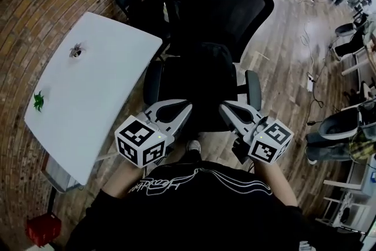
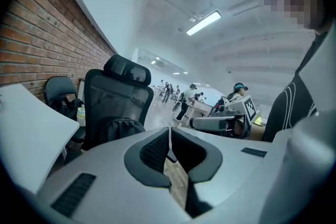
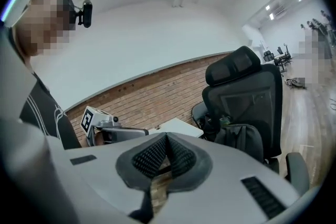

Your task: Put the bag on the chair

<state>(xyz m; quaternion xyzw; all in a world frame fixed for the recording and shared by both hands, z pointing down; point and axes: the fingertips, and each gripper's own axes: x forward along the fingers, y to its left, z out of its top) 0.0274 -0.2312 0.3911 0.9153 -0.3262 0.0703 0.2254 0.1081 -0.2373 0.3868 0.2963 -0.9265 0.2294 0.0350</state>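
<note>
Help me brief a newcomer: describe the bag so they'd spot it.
Find the white table; beside it stands a black mesh chair with a headrest. The bag is the dark, soft bundle on its seat, against the backrest, solid fabric unlike the mesh.

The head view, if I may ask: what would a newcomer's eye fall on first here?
The black office chair at centre, with a black bag resting on its seat. Below it, the left gripper and right gripper hang side by side, both shut and empty, while a white table stands to the left.
</note>
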